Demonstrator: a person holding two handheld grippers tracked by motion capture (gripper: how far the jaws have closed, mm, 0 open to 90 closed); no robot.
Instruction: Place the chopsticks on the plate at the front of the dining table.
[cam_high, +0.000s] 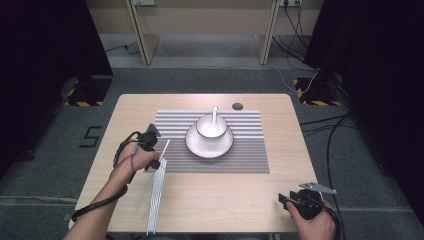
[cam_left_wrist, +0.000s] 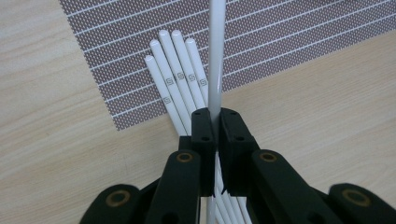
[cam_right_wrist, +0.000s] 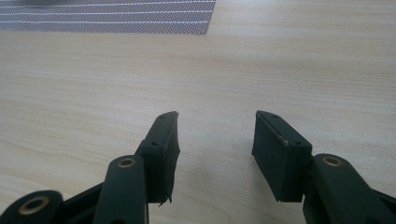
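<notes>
Nearest the person, the right tongs are resting over bare tabletop, jaws standing wide apart and holding nothing. Farther in, the left tongs are clamping a single white chopstick, lifting it off the bundle of white chopsticks lying at the corner of the striped placemat; each stick is carrying a small square logo, too small to read. Beyond, the bowl with its spoon is sitting on the plate. Judging by this, setting out chopsticks is only beginning.
</notes>
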